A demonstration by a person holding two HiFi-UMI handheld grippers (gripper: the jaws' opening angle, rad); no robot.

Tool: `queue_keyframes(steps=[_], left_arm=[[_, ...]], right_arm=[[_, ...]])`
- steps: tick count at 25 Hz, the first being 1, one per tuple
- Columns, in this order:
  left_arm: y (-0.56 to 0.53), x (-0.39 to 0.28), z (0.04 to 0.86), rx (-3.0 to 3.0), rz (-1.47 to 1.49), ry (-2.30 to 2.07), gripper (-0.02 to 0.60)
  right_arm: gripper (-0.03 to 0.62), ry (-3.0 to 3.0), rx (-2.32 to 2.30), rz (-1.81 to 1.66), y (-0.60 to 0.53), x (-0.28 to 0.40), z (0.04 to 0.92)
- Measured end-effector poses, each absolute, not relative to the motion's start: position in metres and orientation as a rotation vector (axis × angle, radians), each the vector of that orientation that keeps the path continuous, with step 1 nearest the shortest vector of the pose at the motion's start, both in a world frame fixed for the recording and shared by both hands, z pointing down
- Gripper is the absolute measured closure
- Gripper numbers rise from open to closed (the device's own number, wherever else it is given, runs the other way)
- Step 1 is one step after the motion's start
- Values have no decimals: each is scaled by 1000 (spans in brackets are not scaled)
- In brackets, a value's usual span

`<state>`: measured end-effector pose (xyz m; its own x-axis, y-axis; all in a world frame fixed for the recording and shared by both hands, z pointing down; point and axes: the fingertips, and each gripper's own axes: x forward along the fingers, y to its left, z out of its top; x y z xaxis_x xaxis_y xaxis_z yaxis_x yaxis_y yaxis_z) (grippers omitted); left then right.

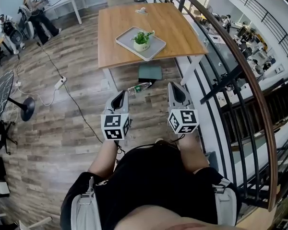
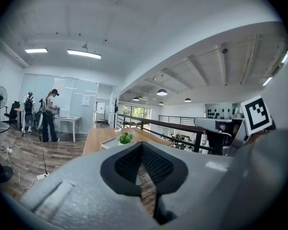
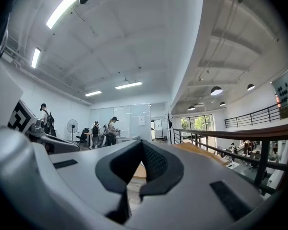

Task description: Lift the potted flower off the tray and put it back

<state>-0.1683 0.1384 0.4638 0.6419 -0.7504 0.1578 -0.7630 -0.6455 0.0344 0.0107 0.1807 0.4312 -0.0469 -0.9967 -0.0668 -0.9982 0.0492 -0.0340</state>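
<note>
Status: not started, as far as the layout tells. Pot [image 1: 142, 42] stands upright on the tray [image 1: 127, 35], and the tray is on the table [image 1: 175, 30]. Nothing is lifted, so both the lift and the put-back are left to do.

Left gripper [image 1: 120, 95]: jaws together, nothing between them. Right gripper [image 1: 175, 86]: same, closed and empty.

Both are held side by side in front of the person, over the floor, short of the table's near edge. The pot is ahead, well apart from both, roughly between their two lines.

In the left gripper view the pot shows far off, just above the closed tips. The right gripper view catches only a bit of table, no pot.

My read: close the distance first, then open the jaws before any grab.
</note>
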Motion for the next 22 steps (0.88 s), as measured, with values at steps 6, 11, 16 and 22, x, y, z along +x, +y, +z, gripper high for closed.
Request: queue_keyframes(steps=[6, 11, 16, 22], left_arm=[[127, -191, 467, 2731, 172, -1338, 569], [96, -199, 466, 2719, 162, -1398, 569], [57, -181, 473, 2716, 198, -1399, 569], [-21, -141, 475, 2691, 227, -1431, 569]], right_arm=[[595, 2226, -2095, 55, 166, 2, 434], [595, 2236, -2076, 64, 132, 4, 436], [595, 2228, -2072, 44, 89, 23, 444], [595, 2252, -2049, 7, 5, 67, 452]])
